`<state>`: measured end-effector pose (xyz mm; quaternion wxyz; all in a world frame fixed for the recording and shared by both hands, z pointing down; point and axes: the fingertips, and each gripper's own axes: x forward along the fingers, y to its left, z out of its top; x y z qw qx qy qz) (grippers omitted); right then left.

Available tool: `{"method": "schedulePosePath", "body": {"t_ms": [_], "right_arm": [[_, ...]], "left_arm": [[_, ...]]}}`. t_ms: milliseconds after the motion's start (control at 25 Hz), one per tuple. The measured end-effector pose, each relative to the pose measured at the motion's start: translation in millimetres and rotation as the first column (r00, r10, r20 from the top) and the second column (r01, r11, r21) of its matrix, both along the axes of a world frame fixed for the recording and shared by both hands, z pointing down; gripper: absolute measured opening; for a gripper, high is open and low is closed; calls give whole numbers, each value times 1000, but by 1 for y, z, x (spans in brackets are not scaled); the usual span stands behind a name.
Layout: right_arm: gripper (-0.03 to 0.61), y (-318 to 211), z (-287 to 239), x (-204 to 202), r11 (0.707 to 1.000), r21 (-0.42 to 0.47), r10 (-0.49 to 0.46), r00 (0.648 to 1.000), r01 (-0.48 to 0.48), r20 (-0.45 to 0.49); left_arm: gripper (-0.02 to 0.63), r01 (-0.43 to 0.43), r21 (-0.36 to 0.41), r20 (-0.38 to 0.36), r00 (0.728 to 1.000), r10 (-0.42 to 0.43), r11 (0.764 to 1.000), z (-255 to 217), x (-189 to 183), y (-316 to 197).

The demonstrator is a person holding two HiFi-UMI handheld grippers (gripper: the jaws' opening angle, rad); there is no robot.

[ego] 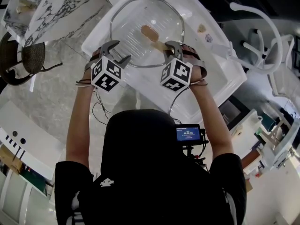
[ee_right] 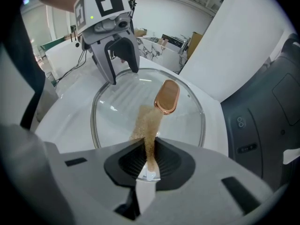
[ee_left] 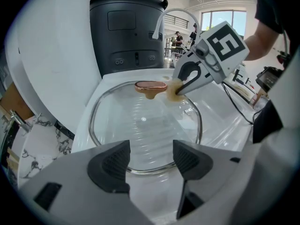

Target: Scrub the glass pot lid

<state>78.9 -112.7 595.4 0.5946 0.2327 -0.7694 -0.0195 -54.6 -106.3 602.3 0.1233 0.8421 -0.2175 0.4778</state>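
The round clear glass pot lid with a steel rim lies knob-up in the shallow white basin. My right gripper is clamped tight on a thin tan scrubbing pad, whose free end reaches onto the glass just beside the copper-coloured oval knob. My left gripper has its jaws well apart and holds nothing; the lid's near rim sits just ahead of them.

To scrub well, I judge the lid needs steadying first, so I'd close the left jaws gently on that rim, since glass on a smooth basin will likely slide. Then I'd press the pad flatter (edge-on it barely wipes) and work in short overlapping strokes around the knob and out to the rim, keeping pressure modest so the lid doesn't tip.
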Motion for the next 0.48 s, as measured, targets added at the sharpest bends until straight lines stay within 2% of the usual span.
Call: {"method": "schedulePosePath", "body": {"t_ms": [480], "right_arm": [[26, 2, -8, -41, 999, -1, -33, 997, 33, 76]], "left_arm": [[284, 1, 0, 4, 1000, -1, 1000, 0, 1, 0]]}}
